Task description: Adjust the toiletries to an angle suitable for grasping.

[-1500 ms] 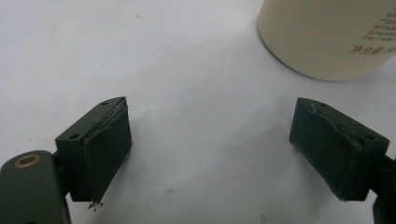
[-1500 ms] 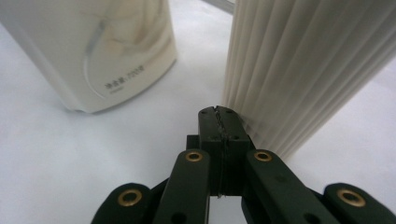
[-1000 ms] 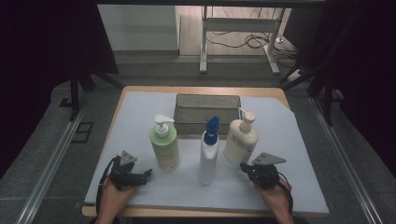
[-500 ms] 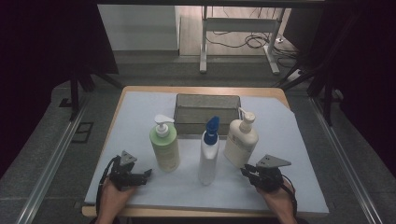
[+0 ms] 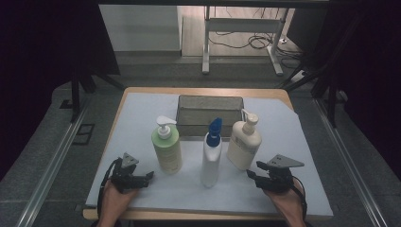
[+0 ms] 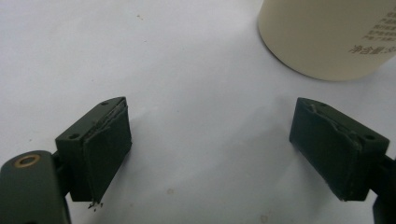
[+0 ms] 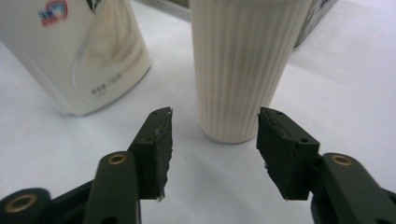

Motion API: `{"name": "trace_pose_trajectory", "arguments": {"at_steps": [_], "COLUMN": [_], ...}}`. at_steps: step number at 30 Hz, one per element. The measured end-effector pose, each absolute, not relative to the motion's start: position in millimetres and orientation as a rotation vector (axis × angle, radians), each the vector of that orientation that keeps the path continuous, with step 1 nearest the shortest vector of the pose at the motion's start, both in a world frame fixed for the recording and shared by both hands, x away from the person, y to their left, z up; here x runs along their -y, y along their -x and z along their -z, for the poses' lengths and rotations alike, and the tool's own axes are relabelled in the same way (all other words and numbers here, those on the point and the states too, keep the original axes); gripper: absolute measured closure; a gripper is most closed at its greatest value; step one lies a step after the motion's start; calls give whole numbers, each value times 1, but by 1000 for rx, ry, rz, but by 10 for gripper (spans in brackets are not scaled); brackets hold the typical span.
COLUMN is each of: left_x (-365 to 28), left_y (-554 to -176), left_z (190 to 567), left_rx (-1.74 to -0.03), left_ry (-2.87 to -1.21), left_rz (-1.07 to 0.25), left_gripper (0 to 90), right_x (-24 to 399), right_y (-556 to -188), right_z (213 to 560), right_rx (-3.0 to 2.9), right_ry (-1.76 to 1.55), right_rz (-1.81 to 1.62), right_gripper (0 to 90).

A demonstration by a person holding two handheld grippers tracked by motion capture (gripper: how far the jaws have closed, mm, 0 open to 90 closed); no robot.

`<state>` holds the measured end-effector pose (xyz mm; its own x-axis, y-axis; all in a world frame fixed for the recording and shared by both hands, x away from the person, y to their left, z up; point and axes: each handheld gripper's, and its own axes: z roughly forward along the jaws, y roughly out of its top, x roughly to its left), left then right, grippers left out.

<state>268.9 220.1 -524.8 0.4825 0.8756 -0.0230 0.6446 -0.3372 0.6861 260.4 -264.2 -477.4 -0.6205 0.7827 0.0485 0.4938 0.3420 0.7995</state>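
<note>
- The right gripper (image 5: 260, 175) rests low at the table's 5 o'clock corner, pointing toward the bottles; its jaws have just been opening and now stand apart with nothing between them.
- Straight ahead of those jaws, at their 12 o'clock, stands the ribbed white bottle (image 7: 243, 65), upright and near but not touched; it looks like the one being lined up for a side grasp.
- Seen from above, the same ribbed white bottle carries a blue cap and stands mid-table, in the middle of a row of three.
- The cream pump bottle (image 5: 243, 142) stands at the row's 3 o'clock end, just beside the right gripper.
- The green pump bottle (image 5: 167, 145) stands at the 9 o'clock end.
- The left gripper (image 5: 142, 178) waits at 7 o'clock, jaws wide apart and empty, probably parked clear.
- The grey mesh basket (image 5: 210, 101) sits behind the row at 12 o'clock, a likely destination.
</note>
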Motion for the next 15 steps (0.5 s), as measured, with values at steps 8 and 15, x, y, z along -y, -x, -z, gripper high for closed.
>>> {"name": "trace_pose_trajectory", "arguments": {"at_steps": [8,15], "left_x": [-220,-220], "left_y": [-269,-269], "left_z": [525,525], "left_rx": [-1250,-1250], "left_ry": [-2094,-2094], "left_rz": [-468,-469], "left_gripper": [125,125], "right_x": [267,264], "right_y": [-264,-271], "right_z": [469,453], "right_rx": [-2273,-2257], "right_ry": [-1157,-1137], "right_rz": [-1169,-1194], "right_gripper": [358,333]}}
